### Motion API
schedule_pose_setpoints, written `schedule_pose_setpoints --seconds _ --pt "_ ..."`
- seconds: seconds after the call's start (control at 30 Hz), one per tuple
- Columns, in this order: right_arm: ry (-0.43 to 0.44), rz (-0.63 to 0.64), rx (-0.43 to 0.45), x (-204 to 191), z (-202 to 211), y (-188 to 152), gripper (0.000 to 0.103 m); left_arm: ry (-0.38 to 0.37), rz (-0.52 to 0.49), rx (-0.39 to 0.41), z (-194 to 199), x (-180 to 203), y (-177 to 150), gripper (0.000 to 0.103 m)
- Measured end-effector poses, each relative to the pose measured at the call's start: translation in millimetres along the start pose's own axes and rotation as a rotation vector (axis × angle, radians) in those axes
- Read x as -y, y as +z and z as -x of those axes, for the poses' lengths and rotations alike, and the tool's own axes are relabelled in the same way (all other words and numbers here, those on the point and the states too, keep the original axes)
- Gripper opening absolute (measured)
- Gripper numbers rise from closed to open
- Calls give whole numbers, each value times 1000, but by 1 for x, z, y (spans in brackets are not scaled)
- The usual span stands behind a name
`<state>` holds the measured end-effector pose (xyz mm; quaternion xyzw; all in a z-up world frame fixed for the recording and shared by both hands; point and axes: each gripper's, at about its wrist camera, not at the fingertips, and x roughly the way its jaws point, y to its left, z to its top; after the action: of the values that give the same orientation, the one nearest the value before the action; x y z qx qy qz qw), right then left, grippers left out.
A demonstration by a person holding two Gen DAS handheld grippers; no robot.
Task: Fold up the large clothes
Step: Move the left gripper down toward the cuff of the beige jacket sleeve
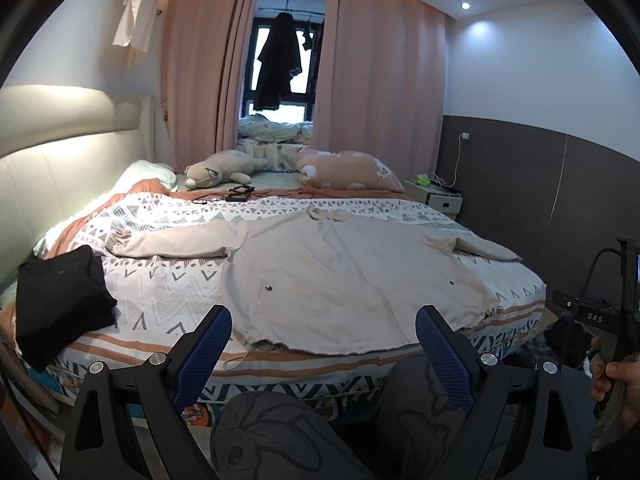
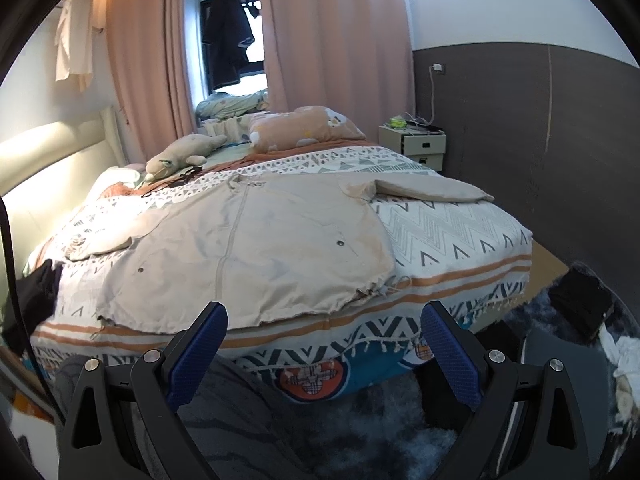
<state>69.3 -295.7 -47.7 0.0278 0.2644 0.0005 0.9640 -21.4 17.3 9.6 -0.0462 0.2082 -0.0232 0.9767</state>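
My left gripper [image 1: 324, 344] and right gripper [image 2: 324, 340] hover, jaws released, before the large beige cotton coat [image 1: 340, 264] spread mid-frame on the patterned bed [image 1: 168, 280]; folding unstarted, sleeves likely next.

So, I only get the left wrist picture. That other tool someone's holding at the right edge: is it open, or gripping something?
Observer: The right gripper is open, with nothing between its fingers. It is short of the hem of the beige coat.
Operator: What's on the floor to the right of the bed?
Observer: A shaggy blue-grey rug, and a dark bundle near the bed's corner. I can't tell what the bundle is.
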Motion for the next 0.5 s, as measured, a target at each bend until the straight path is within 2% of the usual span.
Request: schedule_pose_setpoints --seconds 0.1,0.23,0.5 --pt "21 14 0 -8 -12 7 98 29 -11 -12 -10 -2 7 94" --pt "100 -9 -28 -16 -31 17 98 32 0 -17 -25 -9 14 95" --pt "109 18 -33 -37 -71 41 98 66 7 -44 -65 -22 26 95"
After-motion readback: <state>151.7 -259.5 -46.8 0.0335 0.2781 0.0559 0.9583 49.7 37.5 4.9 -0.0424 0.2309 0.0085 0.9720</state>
